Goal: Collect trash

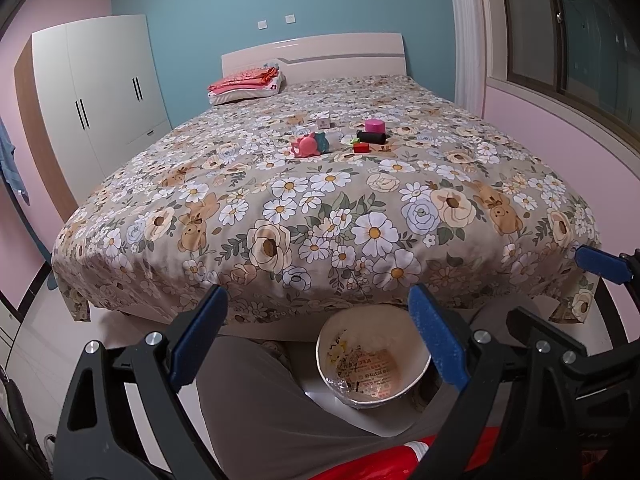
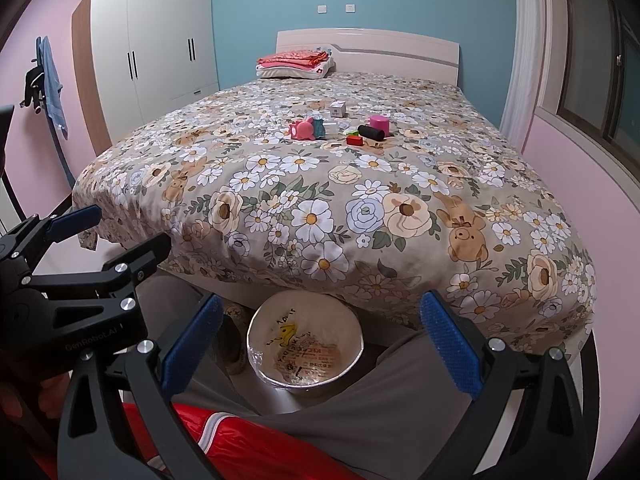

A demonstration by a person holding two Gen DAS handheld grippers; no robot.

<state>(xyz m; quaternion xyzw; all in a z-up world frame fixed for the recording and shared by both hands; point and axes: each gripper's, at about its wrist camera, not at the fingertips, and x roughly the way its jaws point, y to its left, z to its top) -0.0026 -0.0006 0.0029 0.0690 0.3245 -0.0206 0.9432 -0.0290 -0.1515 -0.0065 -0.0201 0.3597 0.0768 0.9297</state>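
A round bin lined with printed plastic (image 1: 370,364) stands on the floor at the foot of the bed, between the person's knees; it also shows in the right wrist view (image 2: 306,350). Small items lie mid-bed: a pink toy (image 1: 306,146), a black roll (image 1: 372,137), a magenta cylinder (image 1: 375,125), a red block (image 1: 361,148) and a small white box (image 1: 323,123). The same cluster shows in the right wrist view (image 2: 344,128). My left gripper (image 1: 320,340) and right gripper (image 2: 320,344) are both open and empty, held low above the bin, far from the items.
The bed (image 1: 320,208) has a floral cover and fills the room's middle. Folded red cloth on a pillow (image 1: 248,82) lies by the headboard. A white wardrobe (image 1: 100,88) stands left, a window (image 1: 580,40) right. The person's grey-trousered legs (image 1: 260,408) flank the bin.
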